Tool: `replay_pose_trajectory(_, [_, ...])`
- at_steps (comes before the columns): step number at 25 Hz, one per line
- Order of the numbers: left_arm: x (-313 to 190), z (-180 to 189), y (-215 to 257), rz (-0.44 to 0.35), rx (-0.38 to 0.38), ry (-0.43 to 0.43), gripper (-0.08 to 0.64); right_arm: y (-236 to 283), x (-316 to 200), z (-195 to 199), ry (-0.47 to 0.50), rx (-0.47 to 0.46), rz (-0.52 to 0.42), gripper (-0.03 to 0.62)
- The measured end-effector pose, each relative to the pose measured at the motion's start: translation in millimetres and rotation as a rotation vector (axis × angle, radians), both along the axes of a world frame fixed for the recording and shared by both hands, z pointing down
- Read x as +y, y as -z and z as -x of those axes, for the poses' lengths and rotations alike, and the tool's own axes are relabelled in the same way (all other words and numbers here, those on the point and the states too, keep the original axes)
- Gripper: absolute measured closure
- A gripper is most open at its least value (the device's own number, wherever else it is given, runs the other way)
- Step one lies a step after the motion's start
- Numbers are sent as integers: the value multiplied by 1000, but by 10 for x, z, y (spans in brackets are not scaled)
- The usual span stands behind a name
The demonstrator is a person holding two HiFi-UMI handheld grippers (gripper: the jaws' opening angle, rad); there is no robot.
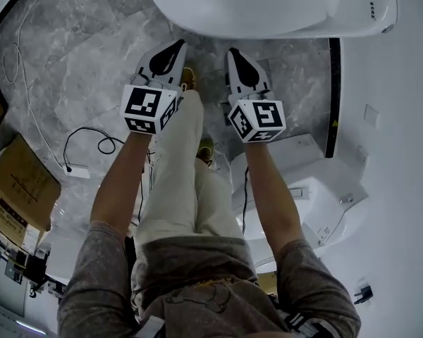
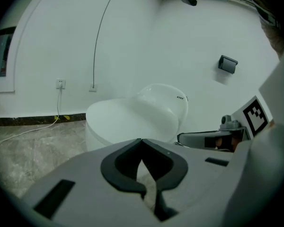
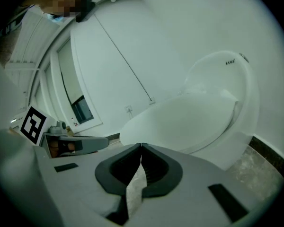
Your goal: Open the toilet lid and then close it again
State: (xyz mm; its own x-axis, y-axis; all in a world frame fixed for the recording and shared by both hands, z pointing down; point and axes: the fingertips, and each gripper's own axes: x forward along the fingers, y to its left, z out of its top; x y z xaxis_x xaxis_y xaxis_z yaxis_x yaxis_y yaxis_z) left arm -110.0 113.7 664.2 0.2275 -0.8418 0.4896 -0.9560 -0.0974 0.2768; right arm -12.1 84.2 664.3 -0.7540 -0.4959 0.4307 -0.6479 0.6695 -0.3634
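A white toilet [image 1: 268,5] stands at the top of the head view with its lid [image 3: 189,119] down flat; the same lid [image 2: 132,119] fills the middle of the left gripper view. My left gripper [image 1: 176,44] and right gripper [image 1: 233,51] hover side by side just short of the bowl's front edge, touching nothing. Both pairs of jaws are shut tip to tip with nothing between them. The left gripper [image 2: 141,139] and the right gripper [image 3: 141,144] each point at the toilet from slightly above.
Grey marble floor [image 1: 77,62] lies around the toilet. A white power strip with cables [image 1: 76,169] lies on the floor at left, near cardboard boxes [image 1: 17,182]. Another white fixture [image 1: 317,203] sits at right. A wall socket [image 2: 60,83] is behind the toilet.
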Motion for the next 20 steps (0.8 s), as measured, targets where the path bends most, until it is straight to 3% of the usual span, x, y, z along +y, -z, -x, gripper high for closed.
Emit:
replay_pose_trajectory(8, [-204, 91, -561, 43, 10, 3, 551, -564, -82, 135, -3, 39, 52, 565])
replay_pose_trajectory(20, [-305, 71, -599, 50, 44, -3, 551, -550, -194, 186, -28, 42, 52, 565])
